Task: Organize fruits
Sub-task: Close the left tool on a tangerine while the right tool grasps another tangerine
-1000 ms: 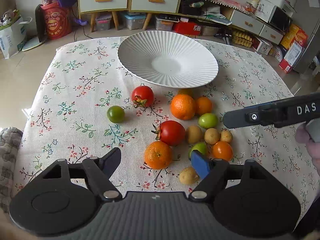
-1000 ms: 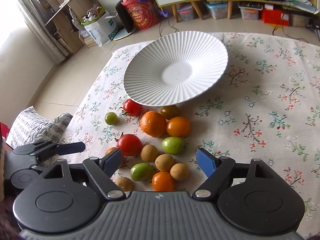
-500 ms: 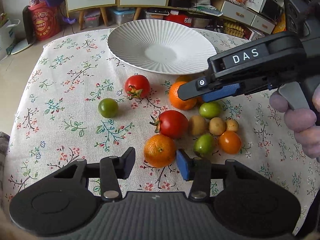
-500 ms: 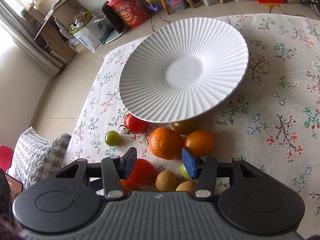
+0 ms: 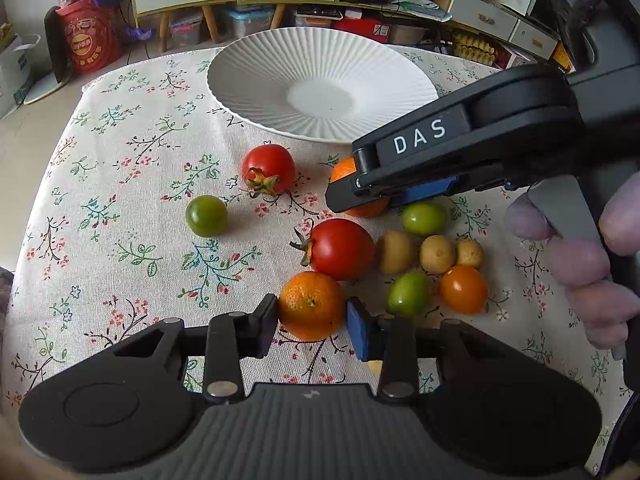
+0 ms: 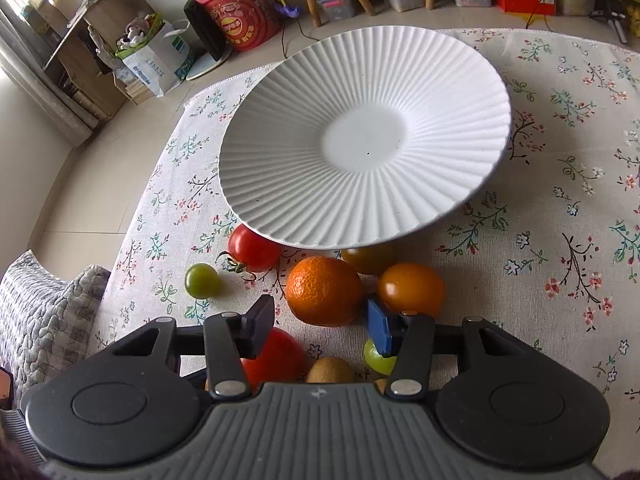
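Observation:
Fruit lies loose on the flowered tablecloth in front of a white ribbed plate (image 5: 248, 64). My left gripper (image 5: 312, 320) is closing on the near orange (image 5: 310, 300), and both pads touch its sides. My right gripper (image 6: 320, 320) comes in from the right, held by a hand (image 5: 580, 260). Its jaws are closing around the far orange (image 6: 324, 290), with slim gaps still showing at the pads. In the left wrist view that gripper hides most of the far orange (image 5: 344, 168).
Two red tomatoes (image 5: 268, 168) (image 5: 342, 248), a green tomato (image 5: 206, 216), a lime-green fruit (image 5: 424, 218), small brown fruits (image 5: 436, 254) and an orange tomato (image 5: 464, 288) crowd the oranges. A yellow-orange fruit (image 6: 412, 288) touches the far orange. A grey cushion (image 6: 40, 312) lies off the table's left.
Both grippers' jaws have narrowed a lot. The left one has closed in on the near orange. The right one came down and forward until the far orange sat between its fingers.

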`<state>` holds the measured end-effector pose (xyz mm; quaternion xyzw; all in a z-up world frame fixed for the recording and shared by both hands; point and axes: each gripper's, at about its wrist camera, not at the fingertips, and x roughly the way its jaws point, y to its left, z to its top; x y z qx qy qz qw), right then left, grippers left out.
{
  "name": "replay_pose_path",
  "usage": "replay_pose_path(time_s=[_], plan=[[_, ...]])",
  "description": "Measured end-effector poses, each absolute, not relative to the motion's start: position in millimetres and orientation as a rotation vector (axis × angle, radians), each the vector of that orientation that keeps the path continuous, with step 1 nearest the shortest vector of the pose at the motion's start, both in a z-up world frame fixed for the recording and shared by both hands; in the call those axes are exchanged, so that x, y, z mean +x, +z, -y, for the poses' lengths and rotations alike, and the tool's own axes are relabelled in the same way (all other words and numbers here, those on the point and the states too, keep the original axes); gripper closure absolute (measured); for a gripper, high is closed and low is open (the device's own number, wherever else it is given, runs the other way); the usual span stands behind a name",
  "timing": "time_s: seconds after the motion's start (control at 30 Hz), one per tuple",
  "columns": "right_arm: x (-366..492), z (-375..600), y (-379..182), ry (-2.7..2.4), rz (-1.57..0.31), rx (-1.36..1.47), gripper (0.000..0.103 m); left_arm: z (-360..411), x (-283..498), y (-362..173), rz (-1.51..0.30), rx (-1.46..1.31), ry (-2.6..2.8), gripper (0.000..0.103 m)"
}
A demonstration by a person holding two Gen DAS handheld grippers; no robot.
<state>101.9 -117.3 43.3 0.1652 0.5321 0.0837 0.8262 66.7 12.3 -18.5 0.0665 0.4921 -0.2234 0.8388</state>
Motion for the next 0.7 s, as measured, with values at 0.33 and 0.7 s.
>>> replay_pose_path(time_s=[0.33,0.7], plan=[[98,123,52,0.176,-1.125,0.361,0.066,-9,69,-13,-1.038,0.173,-0.438,0.072],[95,134,80,0.197,-1.075,0.412,0.066,-12,74,13,-0.963,0.126,-0.427,0.072]])
